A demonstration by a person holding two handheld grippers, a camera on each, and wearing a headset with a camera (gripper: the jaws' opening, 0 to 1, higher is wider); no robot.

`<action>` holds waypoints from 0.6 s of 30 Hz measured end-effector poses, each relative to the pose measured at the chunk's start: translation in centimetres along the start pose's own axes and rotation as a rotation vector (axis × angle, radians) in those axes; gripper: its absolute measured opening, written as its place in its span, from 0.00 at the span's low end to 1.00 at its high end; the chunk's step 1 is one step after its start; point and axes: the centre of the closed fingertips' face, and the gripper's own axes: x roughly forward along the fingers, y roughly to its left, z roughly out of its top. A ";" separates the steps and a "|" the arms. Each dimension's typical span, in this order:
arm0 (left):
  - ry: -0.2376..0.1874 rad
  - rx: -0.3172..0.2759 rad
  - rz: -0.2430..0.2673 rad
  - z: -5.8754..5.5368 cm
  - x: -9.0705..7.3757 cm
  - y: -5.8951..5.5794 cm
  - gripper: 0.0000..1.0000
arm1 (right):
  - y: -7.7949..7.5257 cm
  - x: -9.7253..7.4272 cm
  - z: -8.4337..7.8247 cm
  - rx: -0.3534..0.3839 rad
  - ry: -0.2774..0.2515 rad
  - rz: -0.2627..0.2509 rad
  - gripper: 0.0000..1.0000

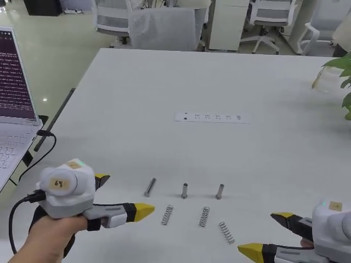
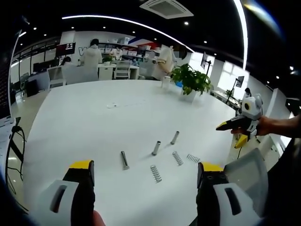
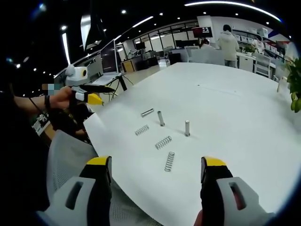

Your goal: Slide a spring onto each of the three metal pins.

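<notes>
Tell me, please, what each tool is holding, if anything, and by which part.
Nothing is held: the left tool and right tool are open; springs lie on the table.

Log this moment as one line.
left gripper: open, empty | right gripper: open, empty | springs: three loose on table | pins: three bare, one lying flat

Head view: high, looking forward and down over the surface [image 1: 164, 82]. Left gripper view: low at front-left, facing inward. Right gripper view: low at front-right, facing inward. Shared by all three: pins [image 1: 185, 190], springs [image 1: 204, 216].
</notes>
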 end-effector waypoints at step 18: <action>0.030 -0.021 0.012 0.4 3.0 2.7 0.84 | -0.5 -0.3 -0.1 0.020 -0.010 -0.016 0.75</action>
